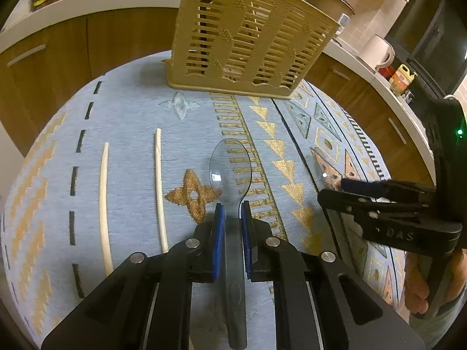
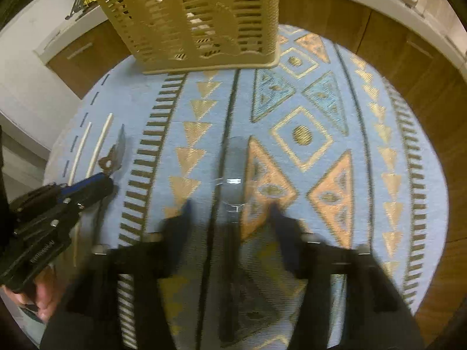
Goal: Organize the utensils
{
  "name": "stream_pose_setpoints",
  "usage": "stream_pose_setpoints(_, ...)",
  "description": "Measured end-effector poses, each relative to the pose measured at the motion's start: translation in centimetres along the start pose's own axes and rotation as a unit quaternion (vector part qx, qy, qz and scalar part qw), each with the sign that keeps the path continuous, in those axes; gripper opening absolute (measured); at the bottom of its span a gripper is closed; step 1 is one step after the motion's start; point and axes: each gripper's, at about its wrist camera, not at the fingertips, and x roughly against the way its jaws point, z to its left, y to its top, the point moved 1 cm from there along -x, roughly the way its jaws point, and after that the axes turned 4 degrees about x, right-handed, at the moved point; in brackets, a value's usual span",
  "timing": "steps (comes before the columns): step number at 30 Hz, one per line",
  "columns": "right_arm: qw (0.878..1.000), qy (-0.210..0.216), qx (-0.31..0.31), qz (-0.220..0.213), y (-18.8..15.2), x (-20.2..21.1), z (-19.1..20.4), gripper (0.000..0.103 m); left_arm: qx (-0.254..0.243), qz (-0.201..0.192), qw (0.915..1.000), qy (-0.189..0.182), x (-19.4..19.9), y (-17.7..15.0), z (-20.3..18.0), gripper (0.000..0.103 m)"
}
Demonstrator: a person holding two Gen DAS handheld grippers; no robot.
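My left gripper point(image 1: 232, 207) is shut on the handle of a clear plastic spoon point(image 1: 230, 163), bowl pointing away, just over the patterned cloth. It also shows in the right wrist view point(image 2: 100, 182) with that spoon point(image 2: 119, 148). Two pale chopsticks point(image 1: 159, 186) lie left of it. A beige slotted utensil basket point(image 1: 245, 40) stands at the far side, also in the right wrist view point(image 2: 198, 20). My right gripper point(image 2: 230, 204) is open, its fingers either side of a second clear spoon point(image 2: 233, 169) lying on the cloth. That view is blurred.
The round table wears a light blue cloth point(image 1: 131, 110) with gold and orange patterns. Wooden cabinets point(image 1: 58, 49) and a white counter with a kettle point(image 1: 379, 52) and bottles ring the table.
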Motion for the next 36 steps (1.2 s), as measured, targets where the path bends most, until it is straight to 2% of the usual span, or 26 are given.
stream_pose_setpoints(8, 1.000, -0.008, -0.001, -0.002, 1.3, -0.5, -0.1, 0.056, -0.007, 0.008, 0.9999, 0.006, -0.9, 0.5, -0.3, 0.010)
stream_pose_setpoints(10, 1.000, -0.015, 0.001, 0.002, 1.5, -1.2, 0.2, 0.051, -0.014, 0.008, 0.9998, 0.012, -0.9, 0.3, -0.6, 0.011)
stream_pose_setpoints(13, 0.999, -0.041, 0.019, -0.006, 1.4, -1.2, 0.7, 0.038, -0.020, 0.018, 0.9996, 0.001, -0.8, 0.3, -0.7, 0.021)
stream_pose_setpoints(16, 0.999, -0.038, 0.022, -0.008, 1.3, -1.1, 0.5, 0.034, -0.011, 0.019, 0.9998, 0.000, -0.6, 0.6, -0.4, 0.038)
stream_pose_setpoints(19, 1.000, -0.014, 0.005, -0.004, 1.3, -1.0, -0.4, 0.034, -0.018, 0.022, 0.9996, 0.010, -0.8, 1.6, -0.5, 0.042)
stream_pose_setpoints(22, 1.000, -0.009, 0.004, -0.002, 1.6, -1.0, -0.6, 0.034, -0.040, 0.042, 0.9981, 0.018, -1.9, 2.9, -1.6, 0.042)
stream_pose_setpoints(26, 0.999, -0.024, 0.028, -0.004, 1.9, -1.2, -0.1, 0.034, -0.060, 0.056, 0.9959, 0.036, -3.3, 4.1, -2.7, 0.045)
stream_pose_setpoints(27, 0.999, -0.027, 0.034, -0.004, 2.0, -1.3, 0.1, 0.030, -0.066, 0.061, 0.9949, 0.045, -3.7, 4.2, -2.9, 0.045)
stream_pose_setpoints(30, 0.998, -0.031, 0.049, -0.008, 2.0, -1.3, 0.4, 0.030, -0.087, 0.060, 0.9915, 0.076, -4.2, 4.3, -3.6, 0.039)
stream_pose_setpoints(31, 0.998, -0.029, 0.050, -0.010, 1.9, -1.3, 0.4, 0.030, -0.097, 0.058, 0.9894, 0.091, -4.3, 4.2, -3.9, 0.031)
stream_pose_setpoints(34, 0.998, -0.023, 0.058, -0.026, 1.4, -0.6, 0.7, 0.030, -0.110, 0.051, 0.9872, 0.104, -4.2, 4.0, -4.4, 0.031)
stream_pose_setpoints(36, 0.996, -0.024, 0.067, -0.047, 0.9, 0.7, 1.1, 0.030, -0.104, 0.040, 0.9894, 0.093, -3.7, 3.9, -4.4, 0.031)
